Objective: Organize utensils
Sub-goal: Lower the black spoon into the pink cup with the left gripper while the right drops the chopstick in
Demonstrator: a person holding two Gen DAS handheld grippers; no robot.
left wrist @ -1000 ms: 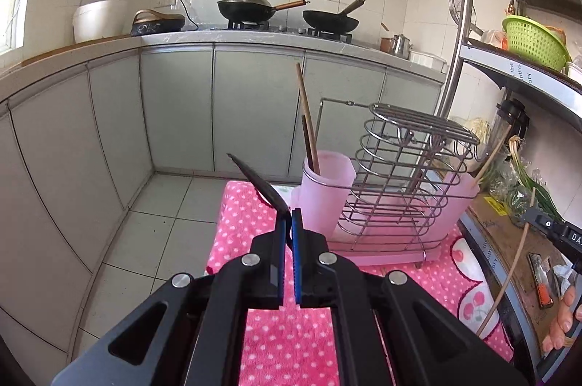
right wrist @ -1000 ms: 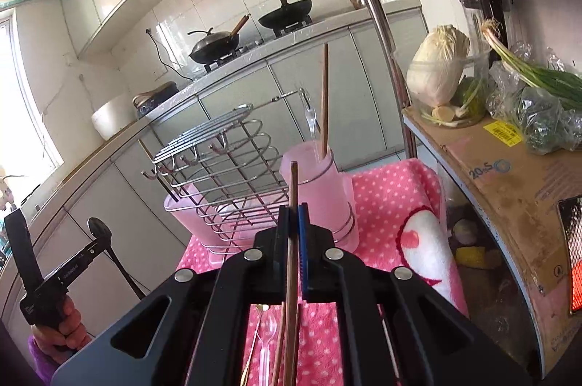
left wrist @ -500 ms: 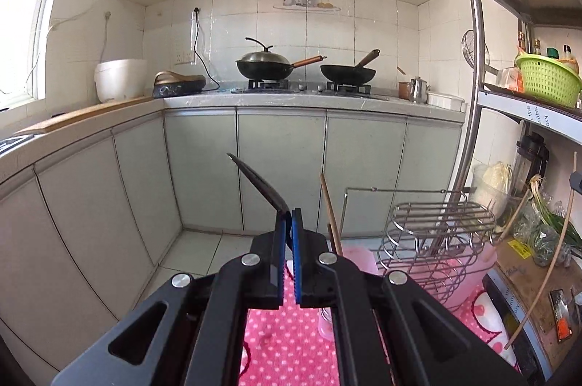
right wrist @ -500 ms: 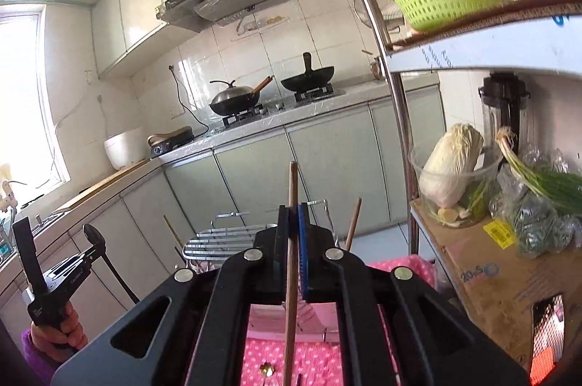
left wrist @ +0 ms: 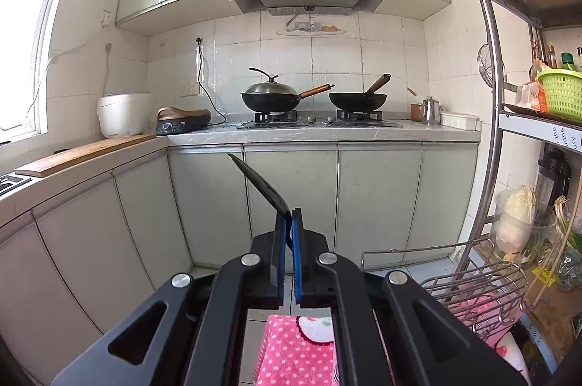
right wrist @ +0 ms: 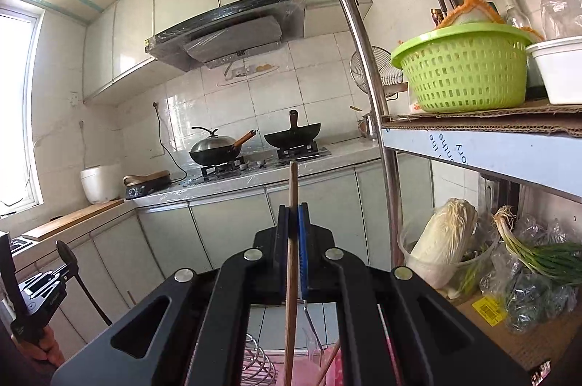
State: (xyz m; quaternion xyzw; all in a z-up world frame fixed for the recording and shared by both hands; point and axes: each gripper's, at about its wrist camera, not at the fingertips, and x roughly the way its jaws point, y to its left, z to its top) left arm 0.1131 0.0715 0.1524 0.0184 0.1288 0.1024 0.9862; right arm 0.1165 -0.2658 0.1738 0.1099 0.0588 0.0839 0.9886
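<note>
Right wrist view shows your right gripper (right wrist: 293, 208) clamped on a thin wooden chopstick (right wrist: 291, 258), left gripper (left wrist: 287, 217) pinching a black spoon (left wrist: 260, 184) toward 11 o'clock; either could swivel loose.

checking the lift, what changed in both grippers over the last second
Both rose: the wire rack and pink cloth sank to the views' lower edge. Unchanged: left gripper clamps the black utensil, right gripper the wooden chopstick.
</note>
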